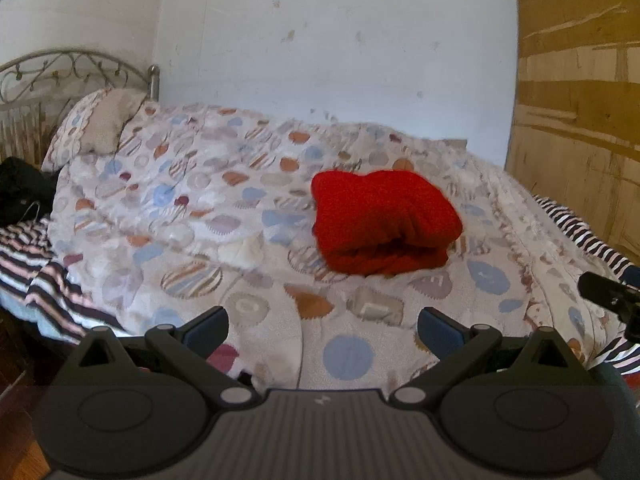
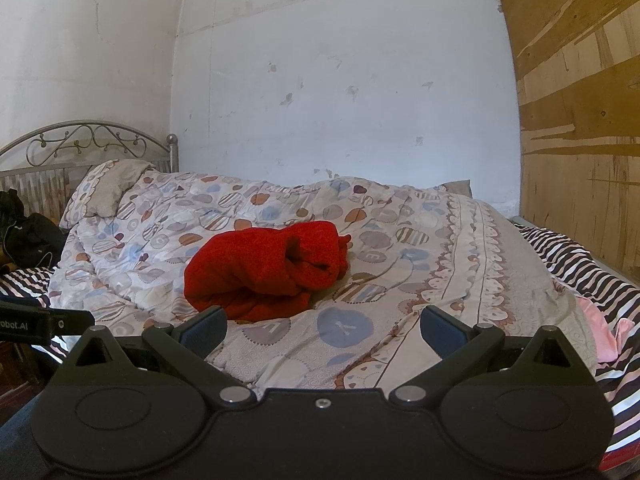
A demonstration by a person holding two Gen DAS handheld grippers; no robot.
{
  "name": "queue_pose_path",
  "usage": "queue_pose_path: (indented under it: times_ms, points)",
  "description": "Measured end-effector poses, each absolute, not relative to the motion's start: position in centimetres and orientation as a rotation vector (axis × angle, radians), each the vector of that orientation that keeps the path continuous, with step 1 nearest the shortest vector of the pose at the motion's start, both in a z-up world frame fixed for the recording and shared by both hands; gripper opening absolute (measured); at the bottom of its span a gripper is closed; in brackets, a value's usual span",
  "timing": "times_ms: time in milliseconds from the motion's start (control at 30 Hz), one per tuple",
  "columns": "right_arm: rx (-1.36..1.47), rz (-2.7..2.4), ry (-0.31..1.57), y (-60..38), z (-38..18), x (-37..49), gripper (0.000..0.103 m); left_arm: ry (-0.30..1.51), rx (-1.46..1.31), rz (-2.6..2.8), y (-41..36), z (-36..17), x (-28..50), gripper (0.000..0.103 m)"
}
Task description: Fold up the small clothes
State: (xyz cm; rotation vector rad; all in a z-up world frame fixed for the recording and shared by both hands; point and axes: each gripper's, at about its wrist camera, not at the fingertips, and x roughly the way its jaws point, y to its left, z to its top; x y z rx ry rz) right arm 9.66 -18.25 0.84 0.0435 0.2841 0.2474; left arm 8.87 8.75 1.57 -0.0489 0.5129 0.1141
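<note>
Across the bed, a quilt printed with circles covers most of the mattress, with a striped sheet showing at its edges and a pillow up by the metal headboard. On the quilt, near its middle, lies the red garment, already doubled over into a thick bundle; its long axis runs roughly crosswise to both cameras, with the rolled, open end towards the right in the right wrist view. Neither tool touches it. From the left gripper the red garment sits ahead and slightly to the right, well apart; from the right gripper it sits ahead and to the left, and looks nearer, just beyond the left finger. Both pairs of fingers are spread wide and hold nothing. Judging by the bundle's shape, the folding seems largely done, and the right gripper would have the shorter reach for any tidying.
</note>
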Motion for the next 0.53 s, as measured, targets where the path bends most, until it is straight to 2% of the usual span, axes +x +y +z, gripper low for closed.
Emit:
queue_pose_path:
  times_ms: [533]
  points:
    - [0.044, 0.248, 0.286, -18.15, 0.79, 9.6, 0.103, 0.554, -0.017, 0.172, 8.74, 1.17, 9.45, 0.103]
